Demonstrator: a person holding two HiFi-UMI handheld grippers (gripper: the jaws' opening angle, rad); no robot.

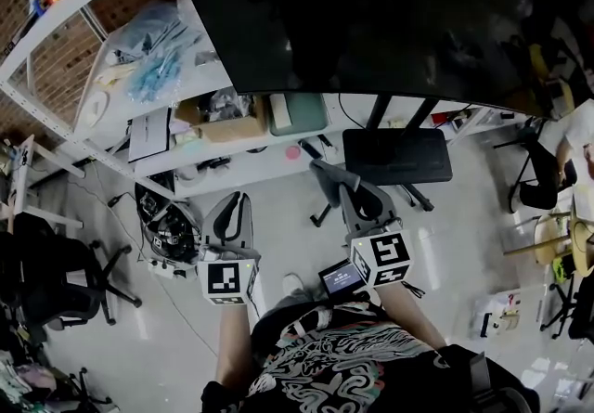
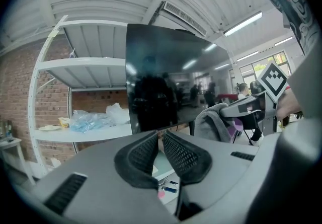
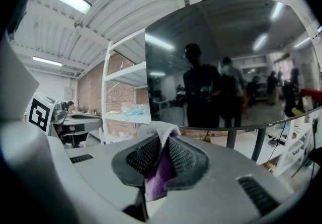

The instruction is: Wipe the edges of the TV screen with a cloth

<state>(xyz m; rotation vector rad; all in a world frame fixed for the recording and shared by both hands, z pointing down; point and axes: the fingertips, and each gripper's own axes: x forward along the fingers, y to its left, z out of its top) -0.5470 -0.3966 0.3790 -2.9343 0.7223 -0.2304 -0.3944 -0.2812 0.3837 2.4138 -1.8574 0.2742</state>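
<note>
Head view: dark TV screen (image 1: 371, 12) fills top, on black stand (image 1: 397, 156). Left gripper (image 1: 230, 216) and right gripper (image 1: 357, 202) low over floor, below screen, apart from it. Grey cloth (image 1: 336, 181) in right gripper. Black-and-white marker cube (image 1: 382, 255) on right gripper; small lit display (image 1: 341, 277) beside it, print too small to read.

Left gripper view: fingers (image 2: 183, 155) almost together, thin slit, nothing between. TV screen ahead.

Right gripper view: fingers (image 3: 143, 157) clamped on cloth, pale tuft above, purple fold below. TV screen lower edge ahead.

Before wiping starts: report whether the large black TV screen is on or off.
Off: the large black TV screen shows only dim room reflections.
</note>
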